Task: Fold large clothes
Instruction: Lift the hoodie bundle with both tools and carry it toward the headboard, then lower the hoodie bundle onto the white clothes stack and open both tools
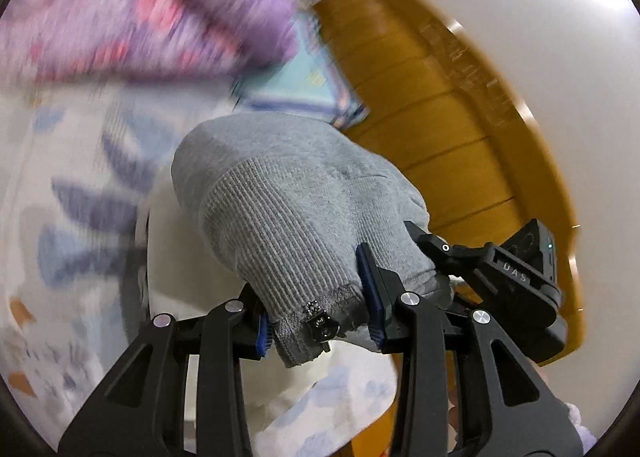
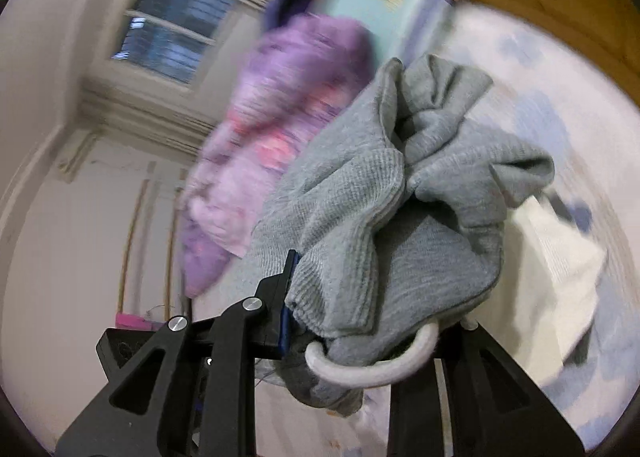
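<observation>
The grey hoodie [image 1: 304, 213] hangs bunched between both grippers, above a bed [image 1: 72, 185] with a leaf-print sheet. The left gripper [image 1: 320, 321] has its fingers pinching the ribbed hem by the zipper; the right gripper [image 2: 360, 297] pinches more ribbing (its far finger is hidden by cloth), a white drawcord [image 2: 376, 369] looping below. Judging by this, the step is carrying it to spread; next it needs laying flat on the bed.

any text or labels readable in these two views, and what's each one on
"UAS" or "DAS", first letter unclear: raised letters on the black camera mount of the other claw, seen in the left wrist view.
Zipper pull on the grey hoodie: marking too small to read.
Right wrist view: no text.
</observation>
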{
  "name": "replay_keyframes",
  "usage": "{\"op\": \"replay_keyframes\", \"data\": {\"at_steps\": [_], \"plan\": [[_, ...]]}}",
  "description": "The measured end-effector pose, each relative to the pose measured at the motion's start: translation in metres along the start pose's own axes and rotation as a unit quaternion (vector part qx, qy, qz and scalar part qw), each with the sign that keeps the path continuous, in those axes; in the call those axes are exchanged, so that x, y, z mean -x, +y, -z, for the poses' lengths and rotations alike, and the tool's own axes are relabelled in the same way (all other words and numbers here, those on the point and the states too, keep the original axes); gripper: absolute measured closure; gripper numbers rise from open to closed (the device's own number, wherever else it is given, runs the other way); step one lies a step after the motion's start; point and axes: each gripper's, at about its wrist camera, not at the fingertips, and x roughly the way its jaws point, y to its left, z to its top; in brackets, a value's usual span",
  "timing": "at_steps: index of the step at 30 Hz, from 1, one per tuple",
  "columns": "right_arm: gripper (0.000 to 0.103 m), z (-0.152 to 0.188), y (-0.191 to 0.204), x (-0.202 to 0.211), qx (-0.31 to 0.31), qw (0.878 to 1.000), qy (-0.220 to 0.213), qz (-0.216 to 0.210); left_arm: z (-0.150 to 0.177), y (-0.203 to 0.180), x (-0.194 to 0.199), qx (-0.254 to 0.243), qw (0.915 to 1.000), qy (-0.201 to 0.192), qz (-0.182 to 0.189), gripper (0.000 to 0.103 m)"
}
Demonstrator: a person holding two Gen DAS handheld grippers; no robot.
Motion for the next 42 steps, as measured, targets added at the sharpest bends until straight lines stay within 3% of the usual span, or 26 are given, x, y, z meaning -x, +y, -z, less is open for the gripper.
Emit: {"op": "replay_keyframes", "data": {"at_steps": [4, 8, 11, 12, 14, 16, 18, 21, 24, 27, 30, 33, 42], "plan": [[0.081, 0.026, -0.056, -0.013, -0.050, 0.998, 0.014, 0.020, 0.031, 0.013, -0.029, -0.058, 0.9973, 0.034, -0.032, 0.067], [0.081, 0.040, -0.089, -0.019, -0.078, 0.995, 0.028, 0.048, 0.054, 0.026, -0.050, -0.067, 0.9936, 0.080, -0.043, 0.066], [0.076, 0.045, -0.104, -0.030, -0.085, 0.990, 0.060, 0.093, 0.072, 0.040, -0.063, -0.051, 0.9878, 0.130, -0.068, 0.053], [0.072, 0.045, -0.107, -0.032, -0.085, 0.988, 0.069, 0.111, 0.078, 0.046, -0.068, -0.044, 0.9846, 0.147, -0.083, 0.039], [0.066, 0.044, -0.111, -0.037, -0.102, 0.981, 0.090, 0.137, 0.086, 0.050, -0.070, -0.047, 0.9802, 0.156, -0.112, 0.023], [0.060, 0.043, -0.113, -0.040, -0.119, 0.976, 0.103, 0.148, 0.089, 0.050, -0.072, -0.070, 0.9752, 0.166, -0.128, 0.024], [0.051, 0.043, -0.109, -0.036, -0.114, 0.968, 0.111, 0.192, 0.086, 0.050, -0.068, -0.076, 0.9746, 0.159, -0.138, 0.022], [0.050, 0.040, -0.097, -0.027, -0.088, 0.964, 0.120, 0.221, 0.076, 0.057, -0.050, -0.048, 0.9798, 0.140, -0.135, 0.020], [0.050, 0.039, -0.071, -0.024, -0.021, 0.957, 0.134, 0.256, 0.066, 0.063, -0.035, -0.031, 0.9801, 0.127, -0.149, 0.017], [0.050, 0.041, -0.039, -0.033, 0.051, 0.945, 0.143, 0.289, 0.057, 0.066, -0.027, -0.025, 0.9774, 0.119, -0.173, 0.013], [0.048, 0.050, -0.014, -0.042, 0.108, 0.926, 0.148, 0.330, 0.048, 0.073, -0.021, -0.022, 0.9682, 0.125, -0.216, 0.012], [0.048, 0.059, 0.011, -0.057, 0.148, 0.918, 0.155, 0.334, 0.044, 0.077, -0.010, -0.021, 0.9638, 0.126, -0.234, 0.011], [0.043, 0.102, 0.095, -0.082, 0.266, 0.897, 0.144, 0.323, 0.041, 0.079, 0.043, 0.009, 0.9696, 0.089, -0.228, 0.011]]}}
